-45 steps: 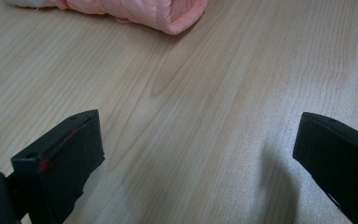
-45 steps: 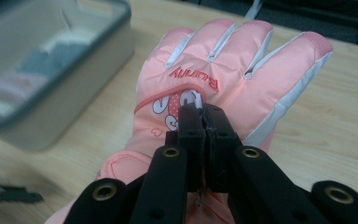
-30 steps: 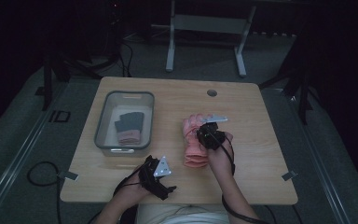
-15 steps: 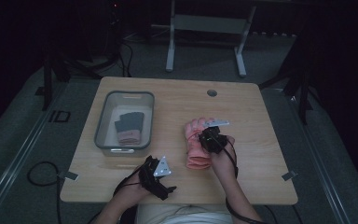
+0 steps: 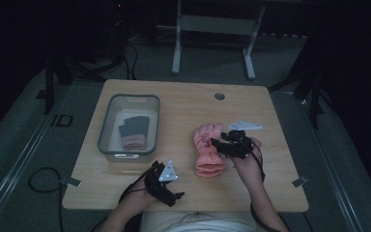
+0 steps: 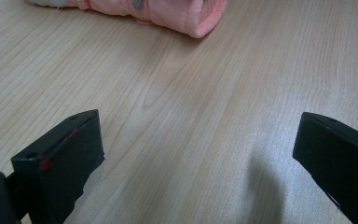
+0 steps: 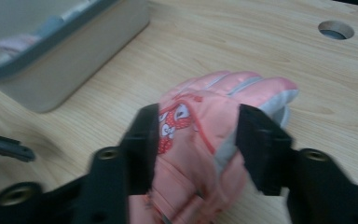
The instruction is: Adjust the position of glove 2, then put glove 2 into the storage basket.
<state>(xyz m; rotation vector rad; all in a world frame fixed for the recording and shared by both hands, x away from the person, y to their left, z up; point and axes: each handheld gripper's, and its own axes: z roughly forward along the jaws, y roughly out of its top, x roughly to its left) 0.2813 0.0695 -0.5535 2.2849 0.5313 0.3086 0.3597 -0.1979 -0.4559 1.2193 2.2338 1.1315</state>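
A pink padded glove (image 5: 207,153) with a printed back lies flat on the wooden table (image 5: 183,104), fingers pointing away from the person. My right gripper (image 5: 218,141) comes in from the glove's right side, and in the right gripper view its jaws press on both sides of the glove (image 7: 242,86) at the palm. My left gripper (image 5: 173,186) rests near the table's front edge, left of the glove's cuff. It is open (image 6: 196,154) over bare wood, with the cuff (image 6: 168,11) some way ahead of it.
A grey plastic bin (image 5: 107,123) stands on the left half of the table and holds a dark glove with a pink cuff (image 5: 134,130). Its wall (image 7: 74,51) is beyond the pink glove. A round cable hole (image 5: 219,96) sits near the far edge.
My right gripper and the pink glove have shifted a little toward the person and to the right. The left gripper has stayed put.
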